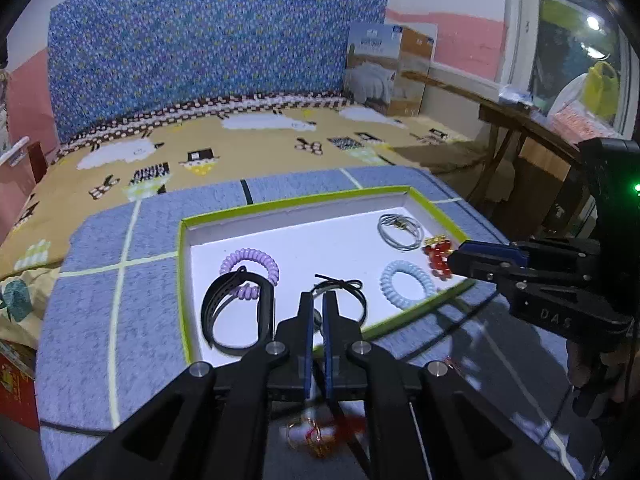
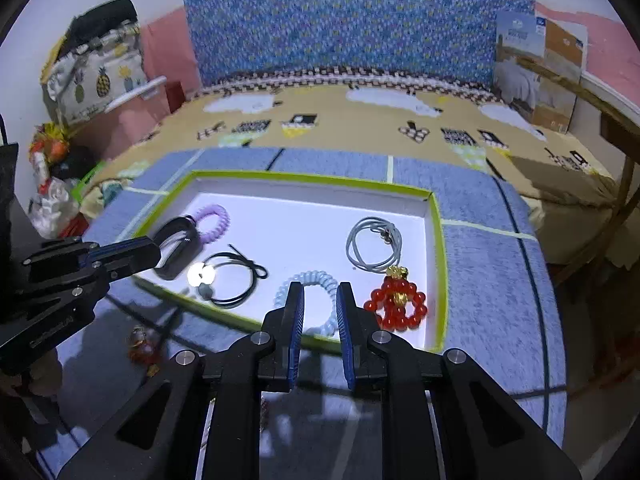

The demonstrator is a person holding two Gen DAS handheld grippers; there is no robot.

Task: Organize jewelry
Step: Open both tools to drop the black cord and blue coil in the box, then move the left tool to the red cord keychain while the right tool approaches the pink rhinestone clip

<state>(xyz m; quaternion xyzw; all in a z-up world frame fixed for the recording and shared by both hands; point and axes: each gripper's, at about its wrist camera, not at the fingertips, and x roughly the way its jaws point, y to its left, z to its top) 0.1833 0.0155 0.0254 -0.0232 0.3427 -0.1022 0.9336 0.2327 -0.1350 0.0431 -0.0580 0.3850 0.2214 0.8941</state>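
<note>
Mostly done, by the look of it. In the green-rimmed tray (image 2: 440,240), in the middle of the table (image 2: 488,280), six pieces laid out apart or nearly so:
- toward the tray's left edge, a purple coil tie (image 1: 256,258) with a black band (image 1: 240,316) overlapping it;
- along the near edge, a black cord bracelet (image 2: 236,280) with a silver disc, and a pale blue coil tie (image 1: 386,286);
- toward the right edge, a grey cord (image 2: 351,246);
- in the near right corner, a red bead bracelet (image 2: 400,300).

Left to do, probably: one red and gold charm (image 2: 140,344), outside the tray on the table's near side, below the left claw.

Left claw (image 1: 316,298): a slim gap between the pads, nothing gripped, tips over the tray's near edge.

Right claw (image 2: 320,290): parted and empty, over the blue coil.
</note>
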